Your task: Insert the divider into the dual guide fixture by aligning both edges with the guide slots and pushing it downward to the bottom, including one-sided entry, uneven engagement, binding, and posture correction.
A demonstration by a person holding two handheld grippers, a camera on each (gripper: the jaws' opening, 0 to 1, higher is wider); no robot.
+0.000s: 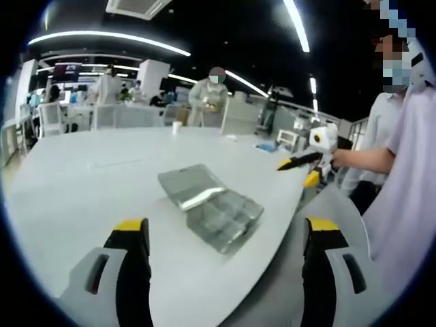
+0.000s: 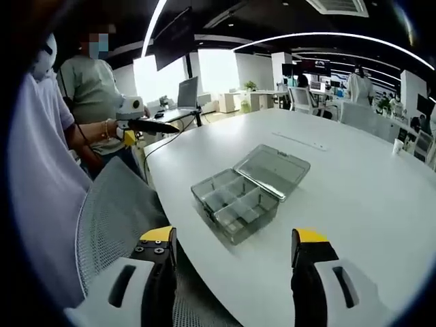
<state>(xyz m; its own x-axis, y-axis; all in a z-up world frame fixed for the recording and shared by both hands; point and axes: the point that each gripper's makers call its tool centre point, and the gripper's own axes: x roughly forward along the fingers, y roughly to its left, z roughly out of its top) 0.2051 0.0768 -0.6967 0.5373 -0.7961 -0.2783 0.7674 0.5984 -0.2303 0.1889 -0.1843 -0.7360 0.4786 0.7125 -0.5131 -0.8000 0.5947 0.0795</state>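
A clear plastic compartment box [image 1: 211, 208] with its hinged lid lying flat open is sitting at centre frame on the smooth white desk [image 1: 82, 184]. Both the left gripper [image 1: 225, 235] and right gripper [image 2: 231, 245] are hanging with fingers spread wide, gripping nothing. The right gripper view is catching a grey mesh chair back [image 2: 116, 211] at lower left.

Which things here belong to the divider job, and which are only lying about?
For the job: clear compartment box, lid open; left hand-held gripper; right hand-held gripper.

Lying about: mesh chair, paper cup, laptop, another person's gripper.
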